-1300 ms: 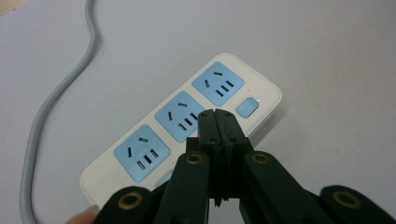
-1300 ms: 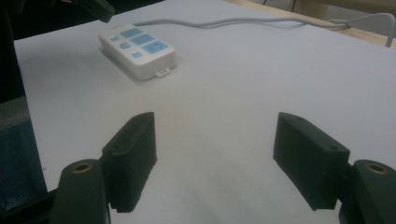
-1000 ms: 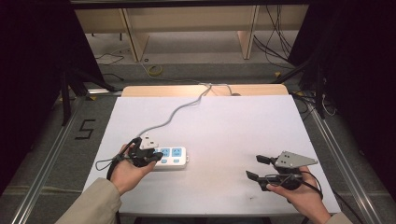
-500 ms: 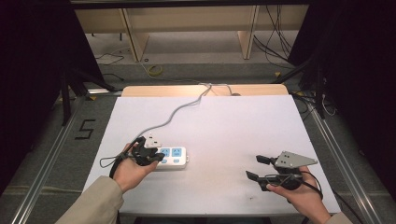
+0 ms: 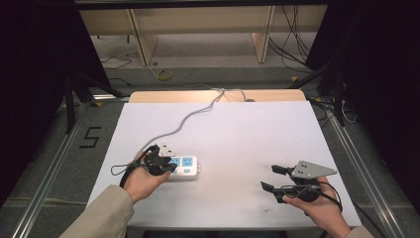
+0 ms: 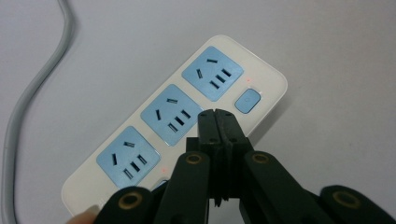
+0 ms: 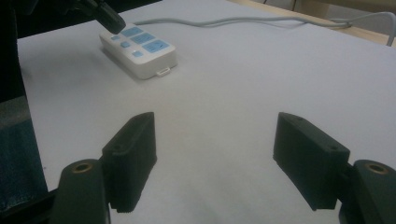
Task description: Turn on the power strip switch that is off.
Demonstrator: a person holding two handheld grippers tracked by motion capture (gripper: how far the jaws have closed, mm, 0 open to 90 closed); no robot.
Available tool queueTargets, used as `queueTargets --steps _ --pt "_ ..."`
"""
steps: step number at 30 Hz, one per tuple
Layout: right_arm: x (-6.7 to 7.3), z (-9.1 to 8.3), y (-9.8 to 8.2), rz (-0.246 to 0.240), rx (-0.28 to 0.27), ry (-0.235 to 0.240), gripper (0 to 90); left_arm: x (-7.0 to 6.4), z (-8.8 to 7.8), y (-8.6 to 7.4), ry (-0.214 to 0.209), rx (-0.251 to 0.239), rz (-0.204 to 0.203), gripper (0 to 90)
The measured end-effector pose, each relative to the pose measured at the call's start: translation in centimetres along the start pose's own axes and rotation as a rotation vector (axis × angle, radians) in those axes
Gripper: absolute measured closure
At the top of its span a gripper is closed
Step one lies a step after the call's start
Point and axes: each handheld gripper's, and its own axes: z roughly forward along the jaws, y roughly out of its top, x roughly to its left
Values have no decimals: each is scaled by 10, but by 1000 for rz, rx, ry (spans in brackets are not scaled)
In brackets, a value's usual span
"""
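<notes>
Left gripper view: your left gripper (image 6: 218, 122), jaws pressed together on nothing to form one blunt tip, hovers over the power strip (image 6: 187, 126) to press a switch (image 6: 247, 100), while your right gripper (image 7: 215, 158) waits open and empty, well apart.

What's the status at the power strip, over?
Left hand-held gripper shut, tips over the power strip near its switches. Right hand-held gripper open, empty, apart on bare table. Nothing in the way.

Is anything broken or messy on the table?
Nothing stands out. The white power strip lies flat and whole on the table, and its grey cord snakes loosely off the far edge. The left gripper hangs over the strip with jaws shut; the right gripper waits apart, jaws open and empty.
</notes>
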Motion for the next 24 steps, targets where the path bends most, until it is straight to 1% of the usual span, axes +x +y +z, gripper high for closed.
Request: queueTargets --steps 9,10,24 --pt "0 0 0 1 1 0 303 -2 6 3 -8 36 16 900" --pt "0 0 0 0 1 1 303 -2 6 3 -9 36 12 900" --pt "0 0 0 0 1 1 303 -1 11 5 -10 67 25 900"
